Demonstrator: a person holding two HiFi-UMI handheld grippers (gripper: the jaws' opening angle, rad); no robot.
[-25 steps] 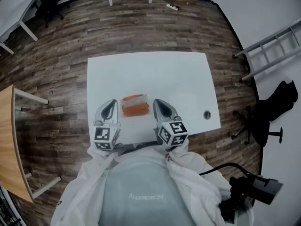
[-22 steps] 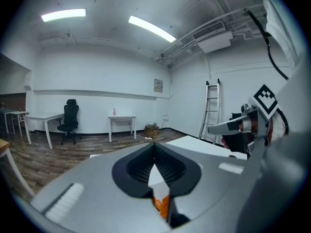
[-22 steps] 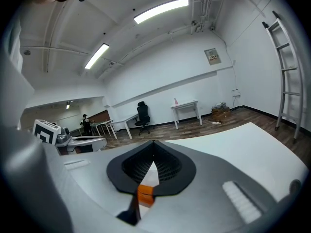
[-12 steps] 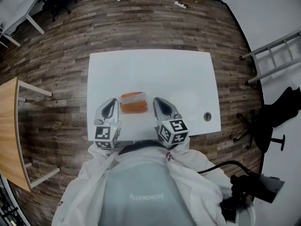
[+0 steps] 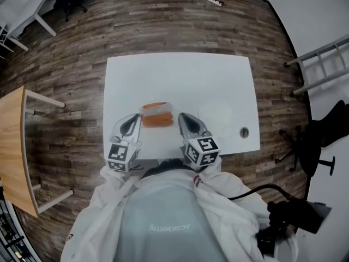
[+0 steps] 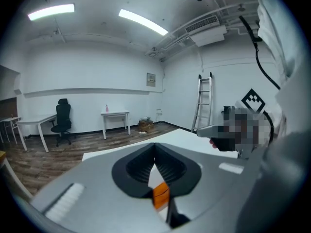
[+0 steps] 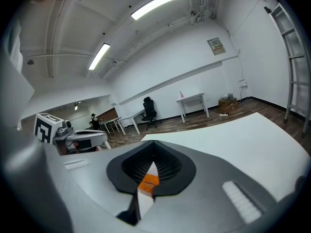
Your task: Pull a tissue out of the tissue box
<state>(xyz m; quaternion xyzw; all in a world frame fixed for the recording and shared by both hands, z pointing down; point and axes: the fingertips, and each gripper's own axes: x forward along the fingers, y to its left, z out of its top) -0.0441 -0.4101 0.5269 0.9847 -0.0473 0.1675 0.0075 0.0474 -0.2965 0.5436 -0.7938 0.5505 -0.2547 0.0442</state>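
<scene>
The tissue box (image 5: pixel 157 115) sits on the table (image 5: pixel 218 86), toward its near edge and a little left of centre. It lies between the left gripper (image 5: pixel 133 122) and right gripper (image 5: pixel 182 119), apart from both. Both grippers' jaws are pressed together on nothing. No tissue is drawn; approach, pinch and pull all remain.

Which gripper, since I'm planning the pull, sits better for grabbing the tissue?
Left, narrowly. The left gripper tip looks nearer the tissue box than the right gripper; both flank it, jaws shut.
</scene>
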